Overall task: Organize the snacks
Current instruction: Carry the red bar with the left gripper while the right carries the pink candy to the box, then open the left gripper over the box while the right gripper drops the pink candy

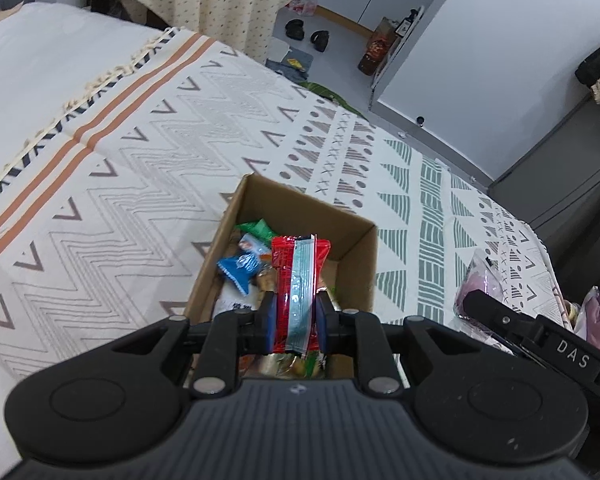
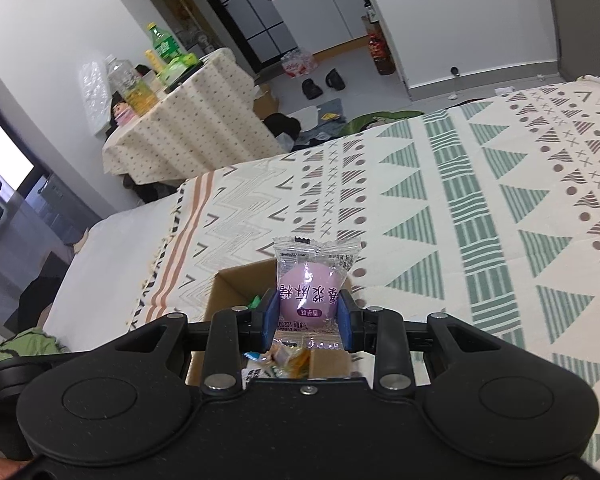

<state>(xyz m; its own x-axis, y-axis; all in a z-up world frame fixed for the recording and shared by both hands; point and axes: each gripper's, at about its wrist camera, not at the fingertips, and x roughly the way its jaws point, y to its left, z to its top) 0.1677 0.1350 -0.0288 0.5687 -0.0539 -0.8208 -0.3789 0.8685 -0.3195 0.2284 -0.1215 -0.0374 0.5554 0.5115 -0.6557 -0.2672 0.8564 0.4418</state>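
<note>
Now both grippers are delivering: left gripper point(image 1: 294, 316) jaws clamping a red packet point(image 1: 299, 280), right gripper point(image 2: 307, 316) jaws clamping a purple sweet point(image 2: 309, 294), both hovering above the cardboard box point(image 1: 356, 248) (next, probably, releasing inside).

- A patterned bedspread point(image 2: 460, 208) covers the bed.
- A round table under a dotted cloth point(image 2: 188, 128) carries bottles, among them a green bottle point(image 2: 164, 45).
- A pair of black shoes point(image 1: 308, 34) lies on the grey floor.

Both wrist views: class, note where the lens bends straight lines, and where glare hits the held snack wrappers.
Left wrist view: the wall base curves strongly at right; glare streaks the silver strip of the red packet in the left gripper. Right wrist view: the bedspread edge bows; small highlights sit on the clear-wrapped purple snack in the right gripper.
</note>
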